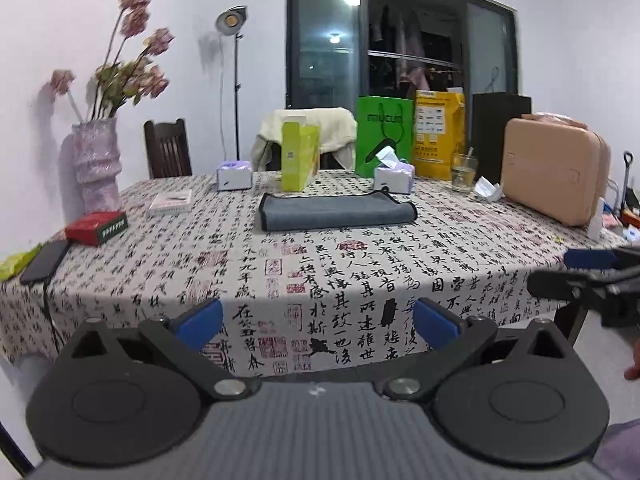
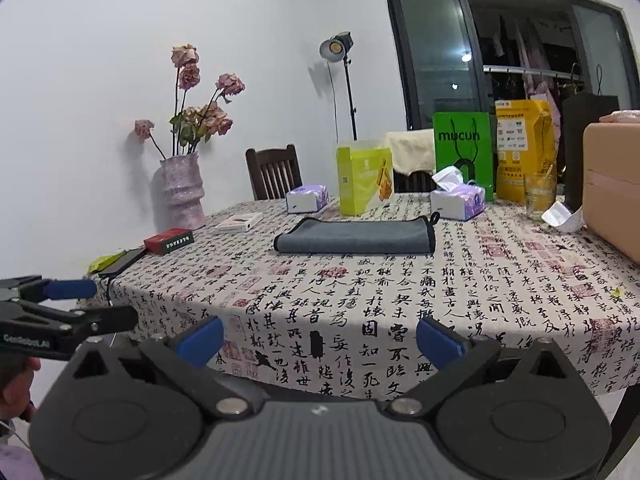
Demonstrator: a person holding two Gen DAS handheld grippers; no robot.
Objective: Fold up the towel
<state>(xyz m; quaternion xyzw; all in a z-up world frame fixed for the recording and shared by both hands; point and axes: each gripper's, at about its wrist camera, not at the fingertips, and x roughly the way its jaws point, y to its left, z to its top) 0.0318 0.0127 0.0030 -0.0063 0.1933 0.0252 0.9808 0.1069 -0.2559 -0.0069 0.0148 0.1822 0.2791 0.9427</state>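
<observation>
While it lies folded into a flat grey rectangle with dark edging, the towel point(image 1: 336, 213) is seen mid-table on the calligraphy-printed tablecloth point(image 1: 360, 276), well apart from both tongs; the left gripper point(image 1: 318, 322) and right gripper point(image 2: 320, 338) are held wide, gripping nothing.

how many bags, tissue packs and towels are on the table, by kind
bags: 3 (green, yellow, black)
tissue packs: 2 (left, right)
towels: 1 (grey)
total: 6
</observation>
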